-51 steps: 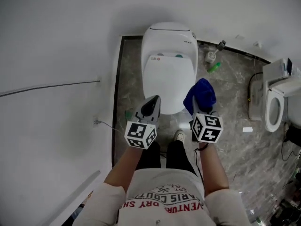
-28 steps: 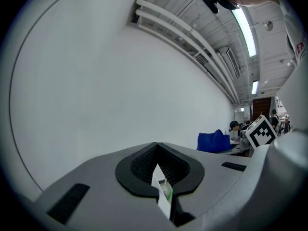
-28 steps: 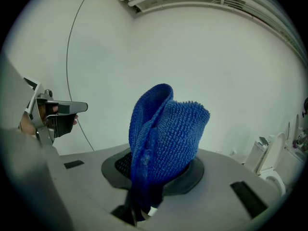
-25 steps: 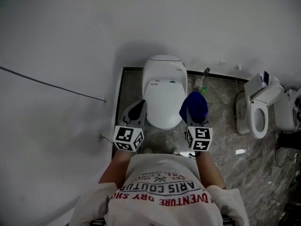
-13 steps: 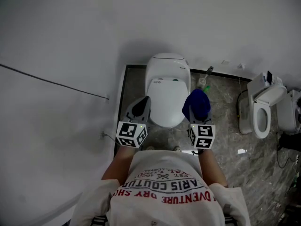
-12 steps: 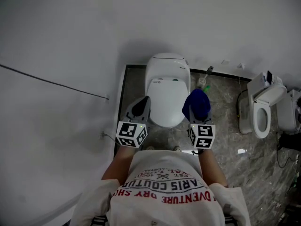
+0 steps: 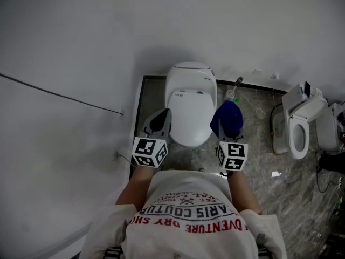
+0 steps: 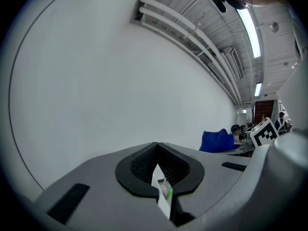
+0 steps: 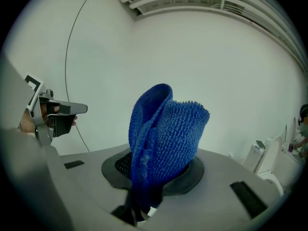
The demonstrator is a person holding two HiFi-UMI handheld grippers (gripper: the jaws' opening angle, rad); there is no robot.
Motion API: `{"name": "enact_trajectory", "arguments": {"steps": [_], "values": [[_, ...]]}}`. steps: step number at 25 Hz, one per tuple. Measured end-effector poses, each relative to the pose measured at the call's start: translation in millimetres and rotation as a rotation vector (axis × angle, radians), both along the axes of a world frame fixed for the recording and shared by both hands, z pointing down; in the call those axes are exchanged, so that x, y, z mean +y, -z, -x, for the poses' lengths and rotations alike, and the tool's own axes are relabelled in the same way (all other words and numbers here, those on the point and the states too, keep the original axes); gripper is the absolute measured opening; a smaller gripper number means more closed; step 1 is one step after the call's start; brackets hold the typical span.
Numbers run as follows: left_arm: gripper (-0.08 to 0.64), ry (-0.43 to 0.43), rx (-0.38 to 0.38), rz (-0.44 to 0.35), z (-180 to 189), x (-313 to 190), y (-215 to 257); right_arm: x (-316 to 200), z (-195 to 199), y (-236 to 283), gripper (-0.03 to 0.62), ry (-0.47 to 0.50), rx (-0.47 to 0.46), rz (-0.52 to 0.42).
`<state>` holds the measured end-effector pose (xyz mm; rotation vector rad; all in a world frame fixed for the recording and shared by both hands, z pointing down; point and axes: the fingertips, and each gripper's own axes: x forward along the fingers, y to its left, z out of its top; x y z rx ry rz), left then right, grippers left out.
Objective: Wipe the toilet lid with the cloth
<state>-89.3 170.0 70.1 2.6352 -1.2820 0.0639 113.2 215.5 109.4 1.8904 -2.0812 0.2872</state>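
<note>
The toilet lid (image 7: 188,117) is a smooth, white, rounded-oval panel, closed flat on a white toilet (image 7: 192,75) that stands against a plain white wall (image 7: 81,42). It lies between the two grippers: to the right of the left gripper (image 7: 160,116) and to the left of the right gripper (image 7: 229,133), ahead of both.

Left gripper: the grey jaws are drawn together with only a thin slit between the black ribbed pads (image 8: 144,161), and nothing is gripped. In the head view its tip sits at the lid's left front edge; contact cannot be determined.

Right gripper: the jaws are clamped on the cloth (image 9: 166,129). The cloth is blue, with a nubby, looped pile. It is folded into a bunched, upright wad that rises out of the jaws and covers the pads. In the head view the cloth sits just beside the lid's right edge, over the grey veined stone floor (image 7: 253,161), clear of the lid.

Each gripper carries a marker cube (image 7: 148,151) at its rear, near the person's wrist.

Well to the right of the right gripper stands a second toilet (image 7: 297,127) with its lid raised. A small green bottle (image 7: 235,100) lies on the floor beyond the cloth.
</note>
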Motion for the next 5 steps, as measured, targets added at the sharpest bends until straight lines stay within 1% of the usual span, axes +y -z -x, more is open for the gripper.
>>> {"name": "enact_trajectory", "arguments": {"steps": [5], "values": [[0.006,0.006,-0.007,0.016,1.5,-1.5,-11.9,-3.6,2.9,-1.2,0.094,0.005,-0.004,-0.013]]}}
